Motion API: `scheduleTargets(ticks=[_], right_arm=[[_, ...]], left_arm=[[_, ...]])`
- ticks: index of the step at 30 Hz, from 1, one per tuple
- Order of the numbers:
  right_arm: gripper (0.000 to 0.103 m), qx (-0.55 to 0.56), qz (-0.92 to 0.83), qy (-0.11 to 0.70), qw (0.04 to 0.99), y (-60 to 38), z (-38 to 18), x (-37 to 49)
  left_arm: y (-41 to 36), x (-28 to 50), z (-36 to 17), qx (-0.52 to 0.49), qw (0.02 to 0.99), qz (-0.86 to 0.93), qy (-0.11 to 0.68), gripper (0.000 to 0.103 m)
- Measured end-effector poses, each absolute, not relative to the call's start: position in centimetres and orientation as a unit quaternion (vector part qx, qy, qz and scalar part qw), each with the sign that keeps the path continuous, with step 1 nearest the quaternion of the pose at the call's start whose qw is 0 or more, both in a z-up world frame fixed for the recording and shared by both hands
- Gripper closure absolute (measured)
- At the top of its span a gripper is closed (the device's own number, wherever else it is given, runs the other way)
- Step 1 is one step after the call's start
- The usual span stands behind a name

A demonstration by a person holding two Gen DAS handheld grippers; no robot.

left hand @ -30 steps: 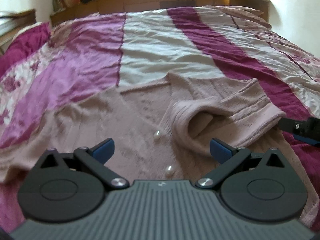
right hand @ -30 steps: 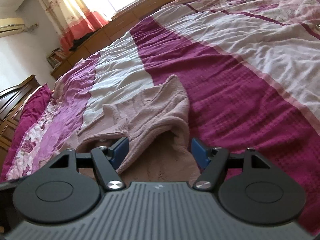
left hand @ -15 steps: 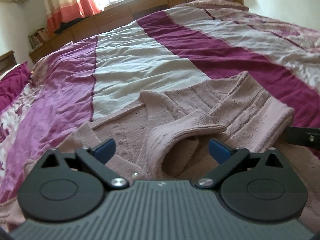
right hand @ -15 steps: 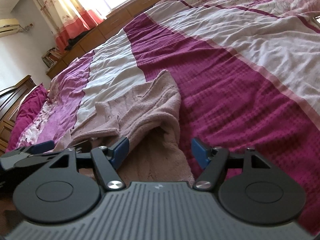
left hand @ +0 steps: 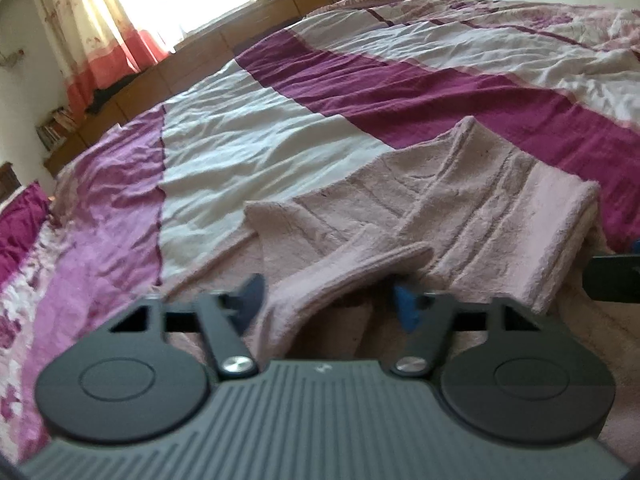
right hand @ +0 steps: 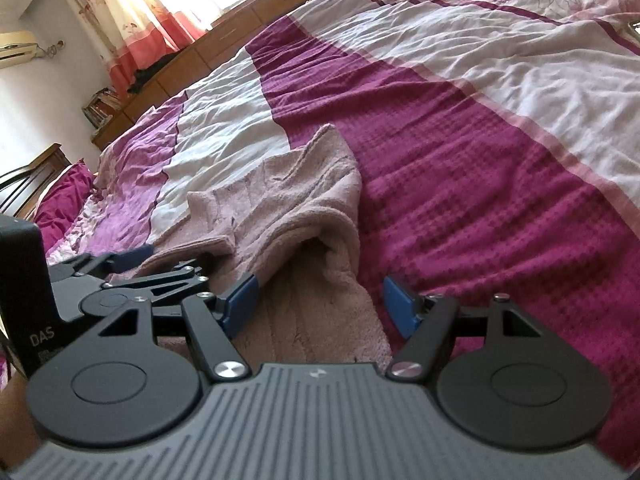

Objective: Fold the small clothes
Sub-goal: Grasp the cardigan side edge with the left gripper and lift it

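On the striped bedspread [left hand: 280, 152], left gripper [left hand: 328, 300] fingers are closing around the pink sweater's [left hand: 460, 208] cuff; right gripper [right hand: 320, 300] fingers spread.

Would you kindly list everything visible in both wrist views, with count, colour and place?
Cardigan: one, dusty pink knit, lying on the bed, a raised fold between the left gripper's fingers.
Bedspread: one, magenta, white and pink bands, covering the bed.
Curtain: one, cream with a red hem, at the window.
Cabinets: a low wooden row below the window.
Books: a small stack, on the shelf end.
Left gripper: black, blue pads, jaws closing.
Right gripper: black, blue pads, open over the cardigan's edge.
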State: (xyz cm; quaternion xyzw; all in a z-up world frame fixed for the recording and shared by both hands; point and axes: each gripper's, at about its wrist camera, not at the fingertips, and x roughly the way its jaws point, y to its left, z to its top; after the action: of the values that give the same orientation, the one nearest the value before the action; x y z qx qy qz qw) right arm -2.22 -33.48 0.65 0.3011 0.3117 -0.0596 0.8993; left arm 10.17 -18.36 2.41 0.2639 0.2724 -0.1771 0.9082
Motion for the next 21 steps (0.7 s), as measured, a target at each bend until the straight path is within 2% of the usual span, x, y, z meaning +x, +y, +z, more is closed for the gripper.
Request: scheduleTargets(ticks=[2, 5, 13, 21], right_arm=[[0.028, 0.302, -0.060, 0.312, 0.899, -33.7, 0.6, -2.3], [0.028, 0.304, -0.061, 0.312, 0.898, -33.8, 0.6, -2.3], [0.028, 0.304, -0.060, 0.311, 0.899, -33.8, 0.5, -2.4], [0.028, 0.297, -0.056, 0.313, 0.900, -33.3, 0.8, -2.4]], left_arm=[[-18.3, 10.2, 2.7, 0.254, 0.911, -0.179, 0.272, 0.076], [-17.7, 10.4, 3.9, 0.217, 0.921, -0.179, 0.270, 0.091], [-14.3, 11.4, 7.5, 0.143, 0.949, -0.131, 0.250, 0.094], [-7.5, 10.6, 9.0, 0.059, 0.963, -0.066, 0.253, 0.094]])
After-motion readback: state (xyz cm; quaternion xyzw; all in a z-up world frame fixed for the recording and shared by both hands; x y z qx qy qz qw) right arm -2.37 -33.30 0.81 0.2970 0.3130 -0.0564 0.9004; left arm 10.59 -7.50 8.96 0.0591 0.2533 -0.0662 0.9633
